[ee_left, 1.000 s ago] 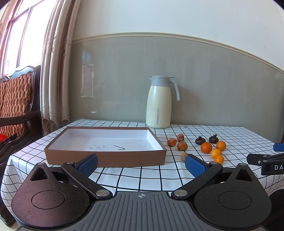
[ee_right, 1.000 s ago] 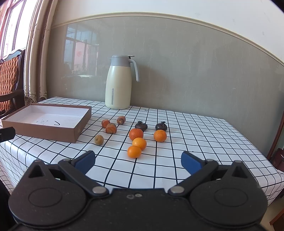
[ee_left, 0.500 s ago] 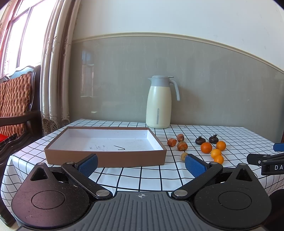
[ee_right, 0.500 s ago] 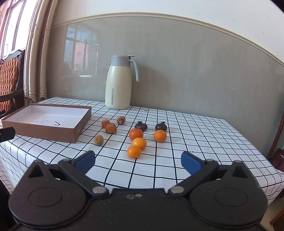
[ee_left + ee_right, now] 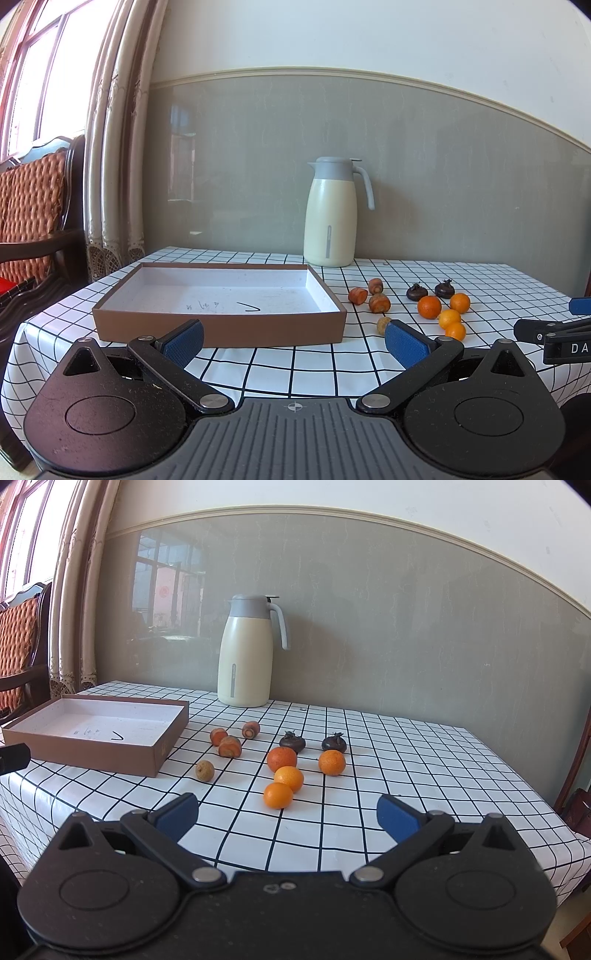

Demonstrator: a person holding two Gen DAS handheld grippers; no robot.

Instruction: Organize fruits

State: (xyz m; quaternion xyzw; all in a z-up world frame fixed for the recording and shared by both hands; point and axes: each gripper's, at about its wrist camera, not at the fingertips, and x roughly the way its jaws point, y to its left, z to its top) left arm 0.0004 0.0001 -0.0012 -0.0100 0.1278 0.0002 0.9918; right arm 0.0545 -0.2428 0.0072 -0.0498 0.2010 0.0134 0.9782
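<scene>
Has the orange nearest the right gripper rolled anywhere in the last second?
No. The nearest orange sits on the same grid line, equally spaced from the box.

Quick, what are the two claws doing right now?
Left claw: open, holding nothing.
Right claw: open, holding nothing.

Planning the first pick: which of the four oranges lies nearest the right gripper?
The front round orange, lowest of the four, ahead of the open right gripper; the others sit farther back.
</scene>
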